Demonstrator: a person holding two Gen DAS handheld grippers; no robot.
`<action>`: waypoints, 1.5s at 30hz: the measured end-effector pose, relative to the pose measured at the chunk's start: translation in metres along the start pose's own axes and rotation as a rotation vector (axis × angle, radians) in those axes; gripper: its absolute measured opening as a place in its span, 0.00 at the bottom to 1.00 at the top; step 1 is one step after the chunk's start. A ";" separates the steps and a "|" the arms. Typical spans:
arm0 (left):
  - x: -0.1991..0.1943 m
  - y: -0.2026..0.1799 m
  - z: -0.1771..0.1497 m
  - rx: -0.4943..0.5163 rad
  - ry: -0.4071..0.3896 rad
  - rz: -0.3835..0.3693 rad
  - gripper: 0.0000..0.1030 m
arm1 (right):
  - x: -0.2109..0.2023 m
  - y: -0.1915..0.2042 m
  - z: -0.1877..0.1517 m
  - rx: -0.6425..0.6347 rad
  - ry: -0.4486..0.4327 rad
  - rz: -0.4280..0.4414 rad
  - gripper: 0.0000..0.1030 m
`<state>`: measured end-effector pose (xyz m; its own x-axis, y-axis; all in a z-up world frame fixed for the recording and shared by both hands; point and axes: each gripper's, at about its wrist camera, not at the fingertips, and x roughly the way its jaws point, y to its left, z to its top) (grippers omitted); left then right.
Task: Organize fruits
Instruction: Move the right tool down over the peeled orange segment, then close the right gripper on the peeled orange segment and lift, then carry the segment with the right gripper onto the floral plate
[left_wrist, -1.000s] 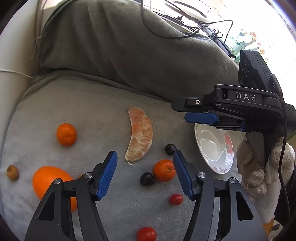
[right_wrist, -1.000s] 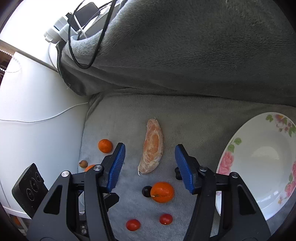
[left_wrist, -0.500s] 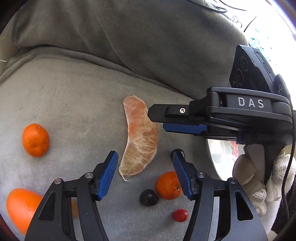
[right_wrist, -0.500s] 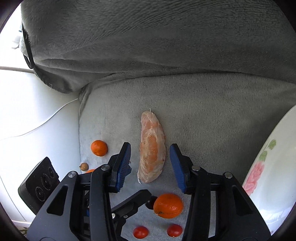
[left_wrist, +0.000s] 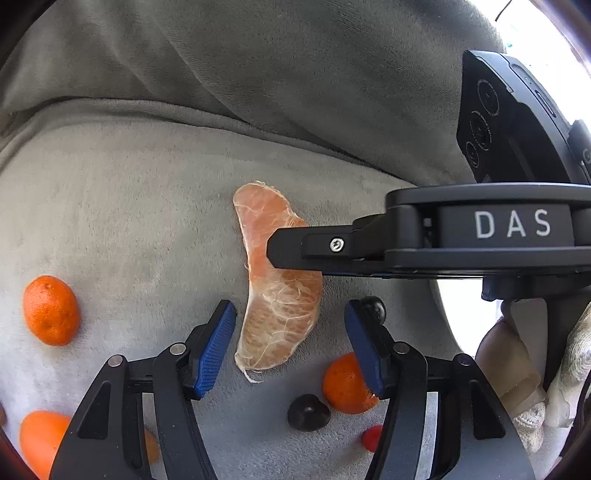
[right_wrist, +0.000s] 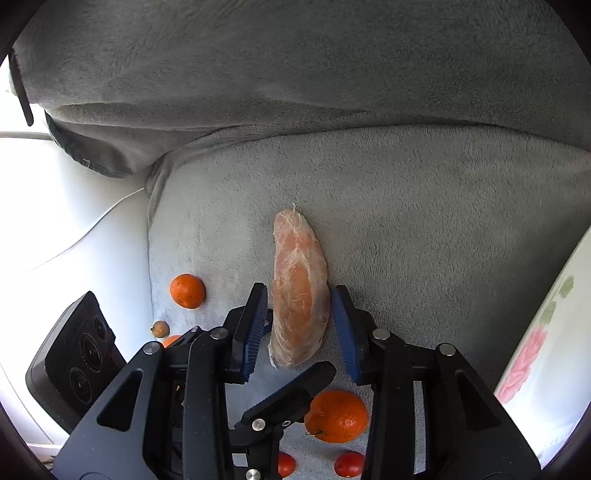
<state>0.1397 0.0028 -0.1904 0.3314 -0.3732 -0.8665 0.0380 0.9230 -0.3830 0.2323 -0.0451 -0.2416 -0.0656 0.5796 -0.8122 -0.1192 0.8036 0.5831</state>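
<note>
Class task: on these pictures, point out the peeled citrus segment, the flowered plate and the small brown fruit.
Peeled pale-orange citrus segment (left_wrist: 284, 317), left wrist view: its broad lower half.
White flowered plate (right_wrist: 524, 369), right wrist view: its pink-rose rim.
Small round brown fruit (right_wrist: 160, 328), right wrist view: its middle.

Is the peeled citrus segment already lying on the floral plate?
No: in the right wrist view the peeled citrus segment lies on the grey blanket, apart from the floral plate at the right edge.
</note>
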 end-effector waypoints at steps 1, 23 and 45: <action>0.000 -0.002 0.001 0.007 -0.001 0.013 0.50 | 0.002 0.000 -0.001 0.000 0.001 -0.003 0.35; -0.040 0.002 -0.005 0.029 -0.066 -0.008 0.37 | -0.036 -0.007 -0.015 -0.003 -0.076 0.024 0.30; -0.045 -0.080 -0.040 0.176 -0.073 -0.086 0.37 | -0.142 -0.063 -0.056 0.074 -0.225 -0.016 0.30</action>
<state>0.0839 -0.0576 -0.1336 0.3873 -0.4498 -0.8048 0.2309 0.8924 -0.3877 0.1936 -0.1852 -0.1642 0.1589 0.5753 -0.8024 -0.0448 0.8161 0.5762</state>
